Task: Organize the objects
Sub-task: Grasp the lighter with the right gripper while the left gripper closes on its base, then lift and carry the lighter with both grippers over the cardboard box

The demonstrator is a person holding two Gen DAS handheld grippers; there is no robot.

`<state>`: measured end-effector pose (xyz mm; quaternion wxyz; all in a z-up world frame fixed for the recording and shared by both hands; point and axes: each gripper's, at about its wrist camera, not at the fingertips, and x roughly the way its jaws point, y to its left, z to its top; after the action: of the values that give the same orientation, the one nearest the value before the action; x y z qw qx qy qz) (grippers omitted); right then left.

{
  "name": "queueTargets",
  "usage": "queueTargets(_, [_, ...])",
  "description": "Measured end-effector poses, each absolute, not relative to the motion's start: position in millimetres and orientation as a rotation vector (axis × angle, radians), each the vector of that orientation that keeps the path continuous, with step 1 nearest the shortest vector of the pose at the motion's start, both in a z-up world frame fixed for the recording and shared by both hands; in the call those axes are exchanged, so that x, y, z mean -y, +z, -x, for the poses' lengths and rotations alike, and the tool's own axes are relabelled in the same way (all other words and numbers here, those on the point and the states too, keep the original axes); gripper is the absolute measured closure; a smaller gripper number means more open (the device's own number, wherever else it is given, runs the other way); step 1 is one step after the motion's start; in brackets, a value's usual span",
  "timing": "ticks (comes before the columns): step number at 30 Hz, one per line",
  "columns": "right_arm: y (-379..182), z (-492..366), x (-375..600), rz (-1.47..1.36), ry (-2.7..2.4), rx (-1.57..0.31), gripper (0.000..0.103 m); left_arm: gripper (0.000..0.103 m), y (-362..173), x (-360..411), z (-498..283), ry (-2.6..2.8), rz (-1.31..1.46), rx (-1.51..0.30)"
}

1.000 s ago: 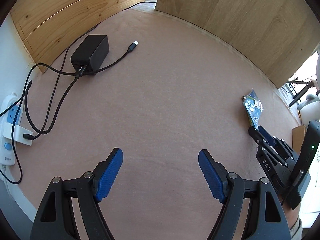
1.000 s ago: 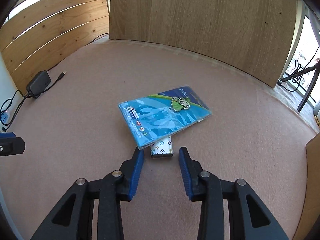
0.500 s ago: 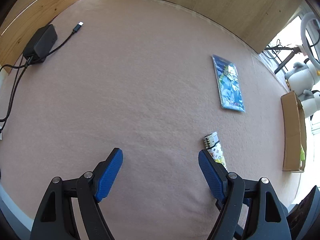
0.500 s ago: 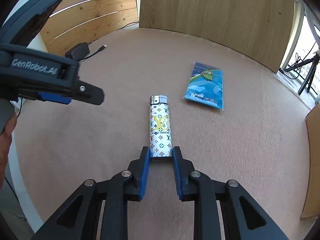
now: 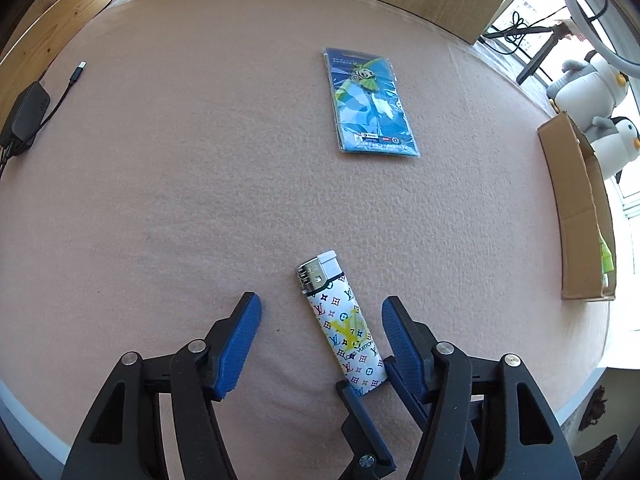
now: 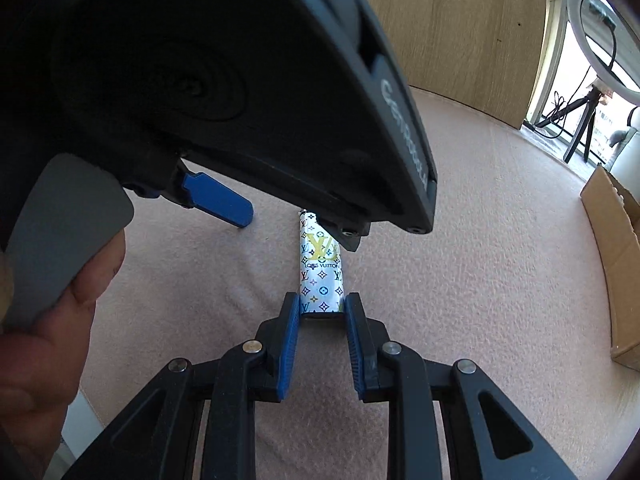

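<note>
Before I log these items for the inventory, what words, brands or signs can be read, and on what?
"LOUIS VUITTON", under a yellow "LV" monogram: on the lighter, held in the right gripper.
Raised lettering on the left gripper's housing: too foreshortened to read.
Print and logos on the blue packet: too small.

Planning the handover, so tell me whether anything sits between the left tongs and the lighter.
Nothing visible does. The lighter already lies between the open left tongs, nearer their right finger, with only bare mat around it. The right tongs grip its base from behind, outside the left tongs' closing path.
</note>
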<state>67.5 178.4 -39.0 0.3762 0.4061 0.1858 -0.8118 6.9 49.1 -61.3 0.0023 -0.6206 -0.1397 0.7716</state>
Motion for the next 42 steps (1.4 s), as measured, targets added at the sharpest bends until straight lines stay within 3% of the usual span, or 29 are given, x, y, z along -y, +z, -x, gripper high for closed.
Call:
queueTargets(2, [-39.1,-65.1,-180.6,-1.046,-2.072,-0.445,0.081,0.052,-60.8,-52.2,-5.2,2.416,1.951,0.445])
queueTargets(4, [-39.2,-63.4,-182.5,-1.049,-2.061,-0.425,0.081,0.07,-60.6,-55.6,-2.8,2.42,1.957,0.433])
queueTargets(19, [-37.0,-57.9,-182.7,-1.055,-2.072,-0.366,0.083,0.075,-55.0,-55.7,10.0,2.42,1.919,0.42])
queueTargets(42, [-19.5,-56.9,-179.2,-0.981,-2.104,-0.379,0.083,0.075,-22.1,-54.3,14.1,2.444,1.842,0.444])
